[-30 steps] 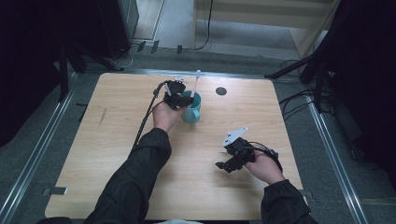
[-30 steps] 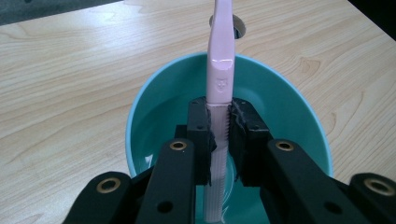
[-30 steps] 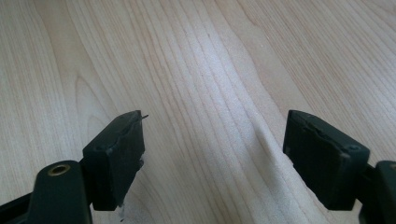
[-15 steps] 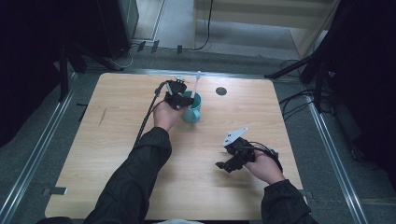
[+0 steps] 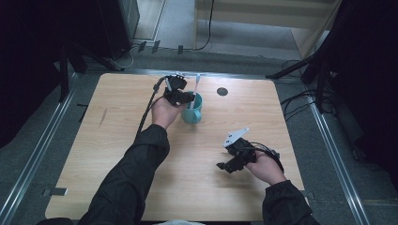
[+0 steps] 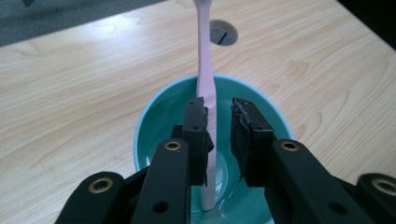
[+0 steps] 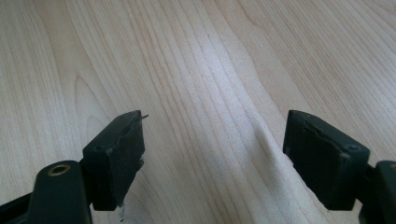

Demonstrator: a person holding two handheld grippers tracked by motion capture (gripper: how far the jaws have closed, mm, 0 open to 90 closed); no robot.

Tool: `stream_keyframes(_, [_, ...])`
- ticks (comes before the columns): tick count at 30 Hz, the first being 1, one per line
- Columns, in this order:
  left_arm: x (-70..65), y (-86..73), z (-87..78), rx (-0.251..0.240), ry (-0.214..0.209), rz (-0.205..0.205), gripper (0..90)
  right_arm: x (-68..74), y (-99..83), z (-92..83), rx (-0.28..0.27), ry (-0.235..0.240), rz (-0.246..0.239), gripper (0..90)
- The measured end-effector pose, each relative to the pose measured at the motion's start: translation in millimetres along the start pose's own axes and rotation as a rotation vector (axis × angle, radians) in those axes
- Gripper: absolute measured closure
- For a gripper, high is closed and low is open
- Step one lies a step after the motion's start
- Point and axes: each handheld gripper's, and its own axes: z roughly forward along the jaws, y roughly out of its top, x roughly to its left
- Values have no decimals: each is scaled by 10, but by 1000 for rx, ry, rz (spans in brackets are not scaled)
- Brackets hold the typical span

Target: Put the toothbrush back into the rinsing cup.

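High view: the wooden table carried a teal mug toward its far side, near the middle. A pale toothbrush stood in the mug, leaning slightly and rising above the rim. The left gripper sat at the mug's near-left edge, over the rim, held by the left hand with its cable trailing back along the dark sleeve. A round dark grommet hole lay in the tabletop just right of the mug. The right gripper hung low over bare wood at the near right, well apart from the mug, grey plate on top, held by the right hand.

Left gripper view: jaws pointed down into the mug. The pinkish-white toothbrush handle stood upright inside, foot on the mug's bottom, head cut off by the top edge. The handle lay against the left pad; a clear gap separated it from the right pad. The jaws had just been opening, narrow still, with the handle between them but not pinched. Grommet hole visible beyond the mug.

Right gripper view: jaws stood wide apart, nothing between them, bare wood grain beneath.
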Motion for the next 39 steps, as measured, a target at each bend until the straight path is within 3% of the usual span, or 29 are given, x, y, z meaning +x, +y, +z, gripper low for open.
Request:
stream_keyframes(8, [-11,70,-196,23,-32,14,692,-5,-5,6,4,-2,0,206])
stream_keyframes(15, [-75,69,-405,31,-32,72,608,6,4,20,11,0,-10,206])
stream_keyframes(20, [-103,46,-552,43,-46,86,543,5,4,24,11,-1,-11,206])
stream_keyframes(26, [-119,-56,-708,60,-73,117,508,5,1,27,14,-6,-14,206])
stream_keyframes(30, [-119,-125,-813,62,-104,110,485,6,-2,26,15,-8,-12,206])
stream_keyframes(35, [-112,-257,-903,82,-111,126,463,2,-5,30,17,-9,-9,206])
stream_keyframes(39, [-66,-398,-970,69,-110,122,461,-1,-9,29,17,-12,-9,206])
